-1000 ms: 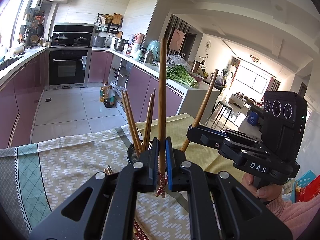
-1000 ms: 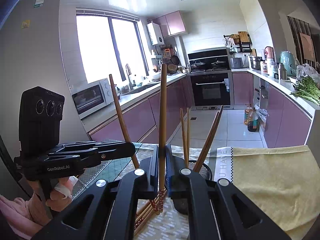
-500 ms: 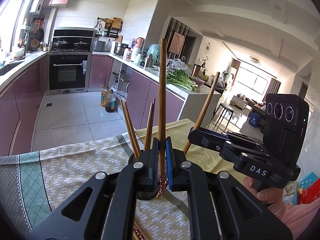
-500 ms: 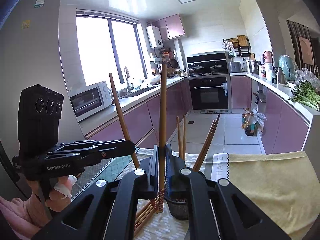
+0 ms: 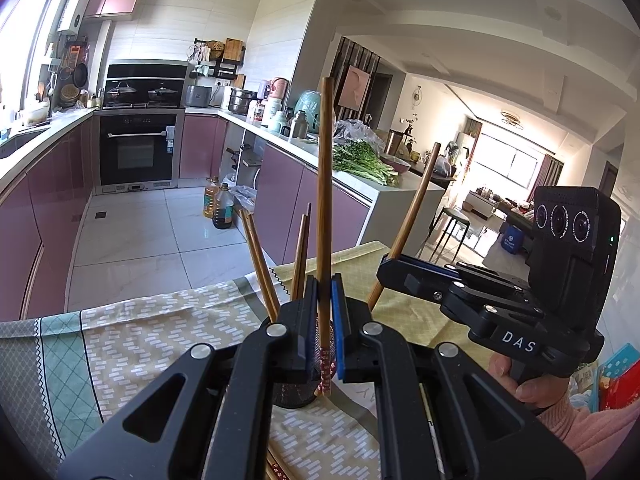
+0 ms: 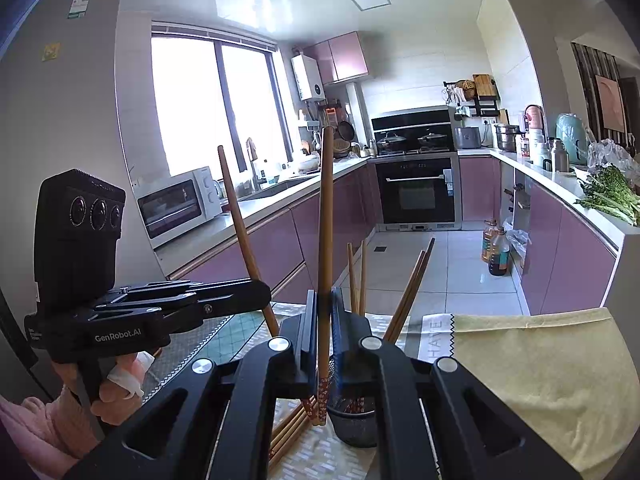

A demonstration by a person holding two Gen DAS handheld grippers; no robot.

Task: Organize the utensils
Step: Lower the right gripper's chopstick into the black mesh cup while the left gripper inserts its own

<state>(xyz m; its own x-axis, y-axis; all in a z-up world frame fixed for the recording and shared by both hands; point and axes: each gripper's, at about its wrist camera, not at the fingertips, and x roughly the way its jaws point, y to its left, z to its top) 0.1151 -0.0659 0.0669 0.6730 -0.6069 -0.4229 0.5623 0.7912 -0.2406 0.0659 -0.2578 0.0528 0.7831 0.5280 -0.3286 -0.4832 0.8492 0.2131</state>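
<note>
**Both grippers holding a chopstick right by the mesh cup**

The landmark here is the dark mesh holder (image 6: 355,424) sitting on the patterned tablecloth (image 5: 132,344) that covers the worktop. Four chopsticks (image 6: 408,300) stand inside it already, leaning out in two pairs.

The left gripper (image 5: 325,320) has its jaws pinched nearly together on a single wooden chopstick (image 5: 323,208), held upright. The chopstick's decorated red tip hangs just in front of the holder, close to its rim; whether it touches the rim is hard to tell.

The right gripper (image 6: 324,332) is the same story: jaws narrowed onto one upright chopstick (image 6: 326,216), patterned tip hanging just left of the holder and above the cloth. In the left wrist view it shows up to the right of the holder with its chopstick (image 5: 408,224) tilted.

A few more loose chopsticks (image 6: 288,432) lie flat on the cloth, just left of the holder. A plain yellow cloth (image 6: 540,376) covers the worktop to the holder's right.
</note>
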